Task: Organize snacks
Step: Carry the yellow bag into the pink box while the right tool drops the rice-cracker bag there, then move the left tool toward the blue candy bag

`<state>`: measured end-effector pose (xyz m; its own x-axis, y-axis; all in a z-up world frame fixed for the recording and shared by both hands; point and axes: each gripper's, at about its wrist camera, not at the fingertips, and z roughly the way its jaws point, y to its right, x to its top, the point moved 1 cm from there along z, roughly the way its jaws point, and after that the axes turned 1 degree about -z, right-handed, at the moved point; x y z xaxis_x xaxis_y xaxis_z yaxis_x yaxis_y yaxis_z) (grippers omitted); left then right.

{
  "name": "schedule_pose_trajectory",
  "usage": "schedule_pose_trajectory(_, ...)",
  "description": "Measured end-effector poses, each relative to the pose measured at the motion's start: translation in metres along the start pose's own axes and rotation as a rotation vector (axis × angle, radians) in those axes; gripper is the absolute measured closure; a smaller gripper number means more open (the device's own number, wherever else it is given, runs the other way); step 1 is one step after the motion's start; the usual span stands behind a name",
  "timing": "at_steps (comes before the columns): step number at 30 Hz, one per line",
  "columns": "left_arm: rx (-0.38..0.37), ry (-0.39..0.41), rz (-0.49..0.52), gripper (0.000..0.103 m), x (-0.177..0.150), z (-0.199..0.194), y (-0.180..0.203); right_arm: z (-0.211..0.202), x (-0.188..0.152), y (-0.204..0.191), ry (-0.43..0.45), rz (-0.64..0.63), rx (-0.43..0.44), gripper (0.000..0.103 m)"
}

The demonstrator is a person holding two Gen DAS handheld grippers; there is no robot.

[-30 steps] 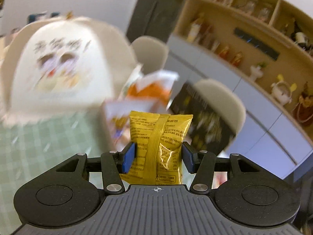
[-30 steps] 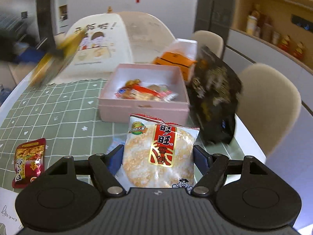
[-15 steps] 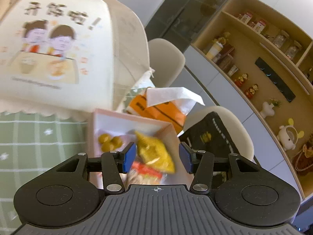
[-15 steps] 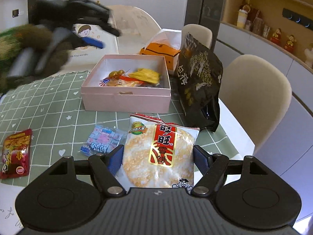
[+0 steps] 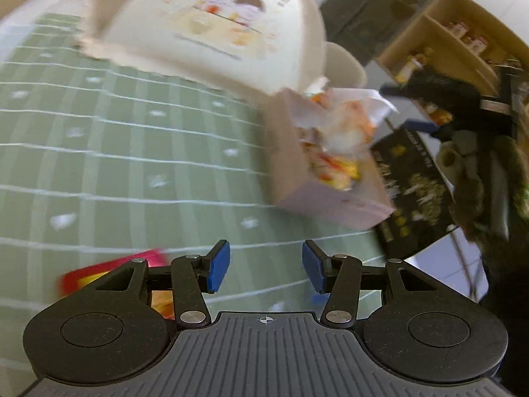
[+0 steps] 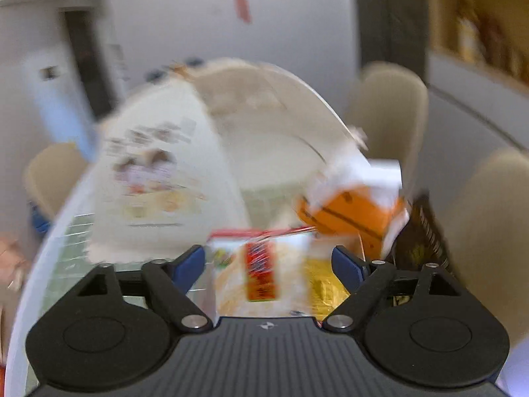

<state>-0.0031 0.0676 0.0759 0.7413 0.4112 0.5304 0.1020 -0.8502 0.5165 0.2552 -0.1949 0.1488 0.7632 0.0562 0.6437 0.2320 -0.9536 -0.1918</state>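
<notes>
My left gripper (image 5: 266, 266) is open and empty, low over the green checked tablecloth (image 5: 115, 152). A red snack packet (image 5: 109, 273) lies just under its left finger. The pink box (image 5: 330, 198) with several snacks in it stands ahead to the right. My right gripper (image 6: 267, 264) is wide open; the white and red rice cracker packet (image 6: 261, 271) sits blurred between its fingers with gaps at both sides, over yellow snacks (image 6: 322, 289). The right gripper (image 5: 456, 122) shows above the box in the left wrist view.
A cream food cover (image 5: 211, 29) with a cartoon print stands at the back of the table. An orange tissue pack (image 6: 353, 211) and a black bag (image 5: 410, 192) sit beside the box. Beige chairs (image 6: 386, 106) stand around the table.
My left gripper let the yellow packet drop into the box and swung down to the left, toward the red packet. My right gripper moved over the box and opened off the rice cracker packet.
</notes>
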Motion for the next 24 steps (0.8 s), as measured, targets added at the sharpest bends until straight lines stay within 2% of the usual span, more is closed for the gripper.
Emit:
schedule_pose_trajectory(2,0.072,0.019,-0.002,0.049,-0.008,-0.021,-0.017,0.006,-0.012,0.003,-0.022,0.029,0.002,0.026)
schedule_pose_trajectory(4,0.143,0.024,-0.036,0.049,-0.015,-0.038,-0.038,-0.004,-0.033,0.006,0.03,0.04,0.018,0.026)
schedule_pose_trajectory(6,0.198,0.012,-0.09,0.049,-0.022,-0.051,-0.059,-0.014,-0.053,0.004,0.065,-0.001,0.033,0.026)
schedule_pose_trajectory(8,0.22,0.001,-0.127,0.049,-0.027,-0.056,-0.073,-0.025,-0.072,0.002,0.084,-0.072,0.019,0.026)
schedule_pose_trajectory(14,0.171,-0.045,-0.18,0.049,-0.037,-0.045,-0.082,-0.053,-0.14,-0.009,0.143,-0.175,-0.003,0.026)
schedule_pose_trajectory(17,0.165,-0.064,-0.158,0.049,-0.037,-0.033,-0.073,-0.064,-0.165,-0.01,0.115,-0.206,-0.003,0.026)
schedule_pose_trajectory(20,0.158,-0.075,-0.094,0.049,-0.034,-0.023,-0.058,-0.073,-0.185,-0.003,0.066,-0.195,0.033,0.026)
schedule_pose_trajectory(22,0.138,-0.086,-0.046,0.049,-0.031,-0.016,-0.048,-0.077,-0.196,0.006,0.047,-0.165,0.027,0.026)
schedule_pose_trajectory(24,0.179,-0.067,0.024,0.049,-0.025,-0.011,-0.033,-0.079,-0.208,0.015,0.014,-0.14,0.007,0.026)
